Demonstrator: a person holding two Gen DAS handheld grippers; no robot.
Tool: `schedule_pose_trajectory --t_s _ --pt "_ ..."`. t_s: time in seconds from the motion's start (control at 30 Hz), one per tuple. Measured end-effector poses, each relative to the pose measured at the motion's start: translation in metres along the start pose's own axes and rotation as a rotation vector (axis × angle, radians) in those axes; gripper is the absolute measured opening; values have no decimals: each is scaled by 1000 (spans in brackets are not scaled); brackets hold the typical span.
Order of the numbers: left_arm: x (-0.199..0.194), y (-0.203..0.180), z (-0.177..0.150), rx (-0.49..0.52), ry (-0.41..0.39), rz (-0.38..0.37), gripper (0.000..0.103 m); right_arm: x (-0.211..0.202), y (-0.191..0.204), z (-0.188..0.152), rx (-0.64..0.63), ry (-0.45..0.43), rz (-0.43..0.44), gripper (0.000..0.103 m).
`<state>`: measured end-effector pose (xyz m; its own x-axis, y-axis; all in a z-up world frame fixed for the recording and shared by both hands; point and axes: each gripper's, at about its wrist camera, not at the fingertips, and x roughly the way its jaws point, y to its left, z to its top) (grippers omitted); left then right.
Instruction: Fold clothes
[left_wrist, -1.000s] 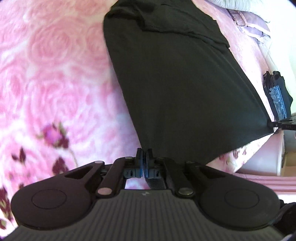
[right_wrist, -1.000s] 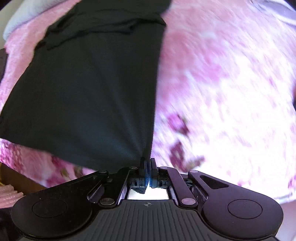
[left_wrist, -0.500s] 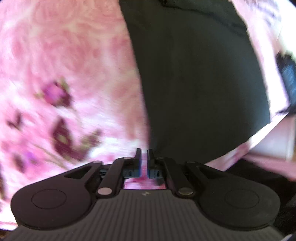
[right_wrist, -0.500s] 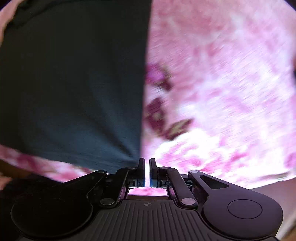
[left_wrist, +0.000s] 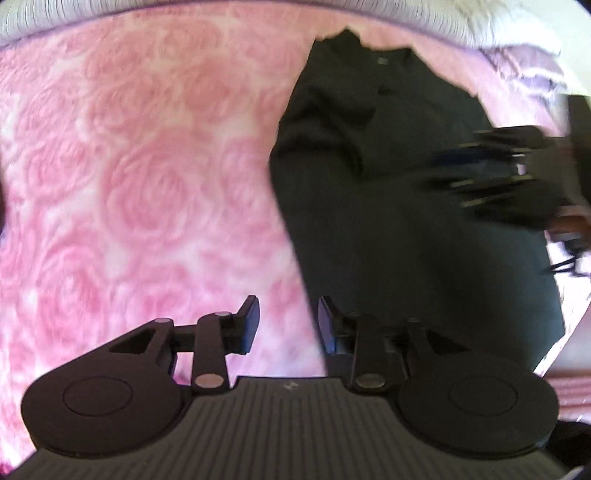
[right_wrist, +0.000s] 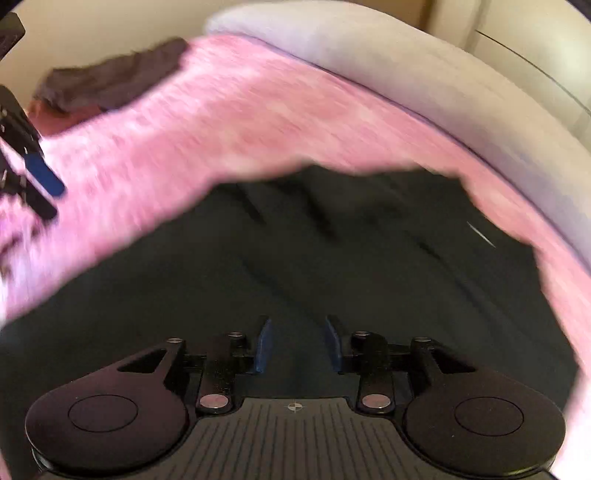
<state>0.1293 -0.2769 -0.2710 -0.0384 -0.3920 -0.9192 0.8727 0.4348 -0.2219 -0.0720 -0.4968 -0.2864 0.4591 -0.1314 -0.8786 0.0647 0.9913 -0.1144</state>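
A black T-shirt (left_wrist: 399, 206) lies flat on a pink rose-patterned bedspread (left_wrist: 140, 177), its collar toward the far end. My left gripper (left_wrist: 288, 325) hovers open over the shirt's near left edge, nothing between its fingers. In the left wrist view my right gripper (left_wrist: 491, 173) shows as a dark blur above the shirt's right side. The right wrist view is blurred: my right gripper (right_wrist: 298, 345) is open over the black shirt (right_wrist: 332, 266), holding nothing. The left gripper (right_wrist: 29, 170) appears at that view's left edge.
A dark folded garment (right_wrist: 114, 79) rests on the pink bedspread (right_wrist: 229, 122) at the far left of the right wrist view. A pale grey pillow or bolster (right_wrist: 406, 74) runs along the bed's far side. The bed edge (left_wrist: 561, 354) drops off at the shirt's right.
Both grippers were shut on the shirt's hem corners a second ago. They have let go, opened wide and lifted away, and the shirt now lies flat on the bed.
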Motion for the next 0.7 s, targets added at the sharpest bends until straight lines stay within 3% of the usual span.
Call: schedule_pose_trajectory --t_s 0.07,0.13,0.2,0.23,0.5,0.63,0.7 --pt "2 -1 3 0 -12 -6 30 26 9 21 -37 -2 13 52" --pt "4 -3 7 7 -15 -6 31 53 17 42 -74 -3 26 54" --pt "3 -8 10 50 -18 2 31 69 19 55 -89 -10 36 33" --pt "4 -12 13 77 -24 5 31 55 6 47 -53 -25 13 9" --pt "35 -67 68 298 -110 -31 37 -111 -141 -61 332 -168 -307 9" --pt "71 -146 99 518 -179 -55 46 -194 -214 -115 525 -239 -468 9" --pt "90 -186 115 631 -214 -66 49 -226 -255 -155 633 -223 -573 9"
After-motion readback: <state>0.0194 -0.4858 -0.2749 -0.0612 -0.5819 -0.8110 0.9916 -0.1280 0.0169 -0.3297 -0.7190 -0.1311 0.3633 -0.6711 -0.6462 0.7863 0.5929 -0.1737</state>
